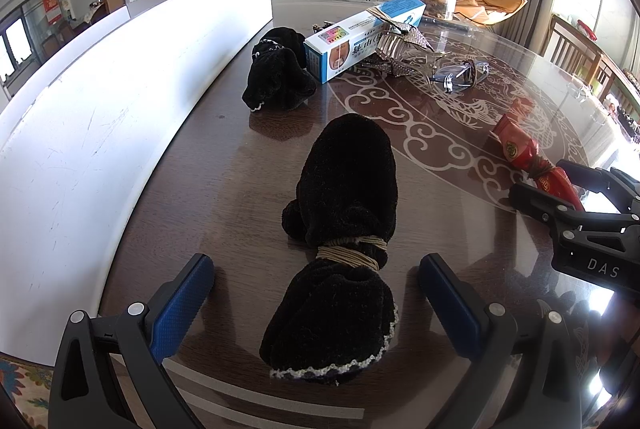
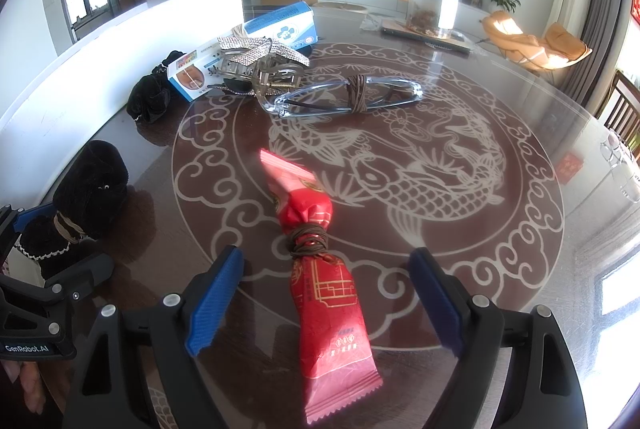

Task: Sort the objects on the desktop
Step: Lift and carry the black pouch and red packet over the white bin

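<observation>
1. Left claw [image 1: 316,303] stands released, jaws wide apart. The black sock bundle [image 1: 340,241] lies on the worktop [image 1: 224,165] between its pads, untouched, long axis running straight ahead along the fingers.
2. Right claw [image 2: 326,305] is likewise released. The red snack packet [image 2: 320,269], tied at its middle with a brown band [image 2: 308,241], lies between the pads, its long axis pointing away and slightly left.
3. Judgement: each bundle lies nearest its own claw, and closing across the narrow width would grip it.
4. Glasses [image 2: 344,97] and box [image 2: 244,49] lie well beyond.
</observation>
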Demonstrator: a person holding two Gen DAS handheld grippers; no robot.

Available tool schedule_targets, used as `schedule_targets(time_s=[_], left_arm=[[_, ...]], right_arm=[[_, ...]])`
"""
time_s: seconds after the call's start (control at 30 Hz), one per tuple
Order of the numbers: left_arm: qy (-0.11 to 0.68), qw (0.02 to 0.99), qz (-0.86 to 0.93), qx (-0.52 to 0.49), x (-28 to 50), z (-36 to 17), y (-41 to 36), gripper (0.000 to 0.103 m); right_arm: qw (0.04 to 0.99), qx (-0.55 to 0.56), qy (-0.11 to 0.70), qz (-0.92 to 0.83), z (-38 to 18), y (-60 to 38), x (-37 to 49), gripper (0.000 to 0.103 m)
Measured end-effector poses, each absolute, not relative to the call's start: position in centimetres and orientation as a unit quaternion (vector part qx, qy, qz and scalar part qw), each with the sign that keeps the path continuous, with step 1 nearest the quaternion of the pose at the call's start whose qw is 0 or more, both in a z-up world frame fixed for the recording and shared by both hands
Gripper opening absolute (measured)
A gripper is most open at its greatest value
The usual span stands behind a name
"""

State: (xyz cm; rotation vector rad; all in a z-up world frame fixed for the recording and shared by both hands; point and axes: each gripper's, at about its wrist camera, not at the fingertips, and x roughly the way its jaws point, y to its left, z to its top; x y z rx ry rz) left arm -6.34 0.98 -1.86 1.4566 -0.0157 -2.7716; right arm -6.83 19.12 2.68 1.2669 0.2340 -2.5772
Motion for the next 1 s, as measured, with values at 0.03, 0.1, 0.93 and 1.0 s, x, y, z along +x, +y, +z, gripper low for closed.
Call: schedule_targets(time_s=[0.03,0.1,0.93,1.0], left_arm=[[-0.002,0.007,-0.883,0.469,-6.5,-1.8,1.0,0.103],[0.0,0.012,-0.878,0.479,-7.0,-1.7,1.0,0.103],[0.012,-0.043,-0.911,0.411,-2.3,1.1,-0.5,0.03],[0.028,-0.042,-0.908,0.417,-2.1,0.7,-1.4,0.03]], right_arm=[[0.129,0.436,0.08,-0.887,2.7,19.1,-6.8,0.085],[0.133,0.439,0.076,-0.885,2.6,19.2,-6.9,0.085],[0.207,0.428,0.066,-0.877,8.4,17.0,-3.4,0.024],[0.203,0.43,0.06,-0.878,8.6,17.6,-3.5,0.024]])
